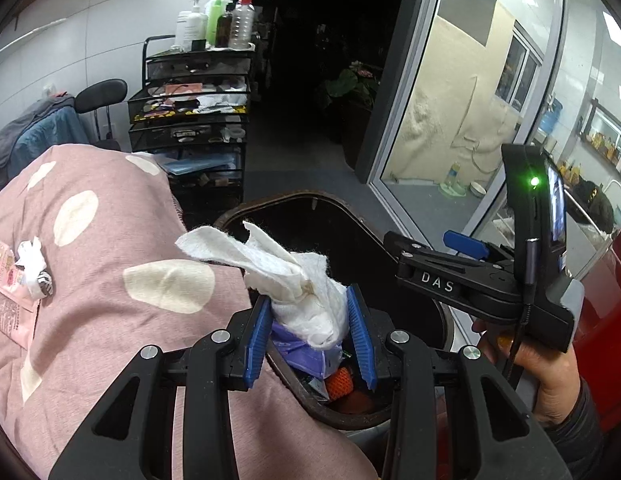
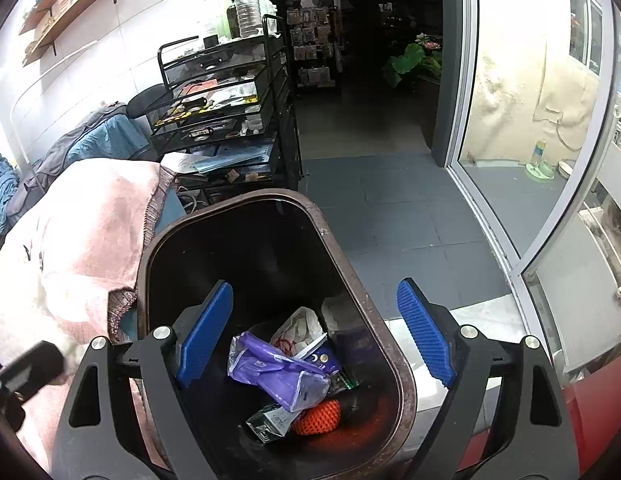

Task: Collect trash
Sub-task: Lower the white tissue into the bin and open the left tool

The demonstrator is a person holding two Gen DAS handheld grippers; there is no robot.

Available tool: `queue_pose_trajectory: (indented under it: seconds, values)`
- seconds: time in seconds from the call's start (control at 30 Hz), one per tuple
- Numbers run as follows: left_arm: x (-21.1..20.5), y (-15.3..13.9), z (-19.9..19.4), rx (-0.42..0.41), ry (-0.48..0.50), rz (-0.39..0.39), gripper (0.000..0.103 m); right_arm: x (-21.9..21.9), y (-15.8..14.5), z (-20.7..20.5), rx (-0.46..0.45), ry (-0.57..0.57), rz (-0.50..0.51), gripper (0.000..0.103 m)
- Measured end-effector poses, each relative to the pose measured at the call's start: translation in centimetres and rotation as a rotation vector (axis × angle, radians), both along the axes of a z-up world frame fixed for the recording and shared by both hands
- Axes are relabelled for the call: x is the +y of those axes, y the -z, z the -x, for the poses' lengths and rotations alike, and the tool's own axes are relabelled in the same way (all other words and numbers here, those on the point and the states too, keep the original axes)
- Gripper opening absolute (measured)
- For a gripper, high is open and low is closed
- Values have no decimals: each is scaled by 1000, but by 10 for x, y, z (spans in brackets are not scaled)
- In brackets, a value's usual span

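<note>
My left gripper point(image 1: 310, 336) is shut on a crumpled white tissue point(image 1: 298, 280), held at the rim of the brown trash bin point(image 1: 286, 198). The tissue's loose end sticks out over the pink dotted blanket point(image 1: 110, 280). In the right wrist view my right gripper point(image 2: 316, 330) stands open over the bin point(image 2: 390, 344), nothing between its blue pads point(image 2: 426, 332). Inside the bin lie a purple plastic wrapper point(image 2: 278, 372), a white wrapper point(image 2: 300, 326), an orange net point(image 2: 318, 418) and a small carton point(image 2: 270, 422). The right gripper's body, held by a hand point(image 1: 550, 384), shows at the right of the left wrist view.
More tissue scraps point(image 1: 32, 266) and a pink packet point(image 1: 6, 300) lie on the blanket at the left. A black mesh cart point(image 2: 226, 112) with bottles stands behind the bin. A glass door point(image 2: 510, 120) is at the right, dark tiled floor point(image 2: 390, 208) beyond the bin.
</note>
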State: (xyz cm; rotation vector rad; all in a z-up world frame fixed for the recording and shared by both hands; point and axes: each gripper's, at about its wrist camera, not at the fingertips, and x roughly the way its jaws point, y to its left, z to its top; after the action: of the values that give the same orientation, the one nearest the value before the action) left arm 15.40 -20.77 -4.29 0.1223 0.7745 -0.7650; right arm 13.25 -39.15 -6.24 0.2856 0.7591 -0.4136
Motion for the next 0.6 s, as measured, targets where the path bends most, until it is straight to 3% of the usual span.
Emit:
queue_pose_trajectory:
  seconds: [0.23, 0.37, 0.5, 0.6]
  values:
    - [-14, 8, -3, 26, 27, -21, 38, -1, 1, 1, 1, 0, 0, 84]
    - [-22, 14, -1, 12, 40, -69, 45, -1, 1, 1, 3, 1, -1, 84]
    - [-21, 16, 4, -17, 35, -90, 78, -1, 2, 2, 2, 2, -1, 87]
    - [-19, 10, 9, -47, 40, -81, 88, -2, 2, 2, 4, 3, 5, 87]
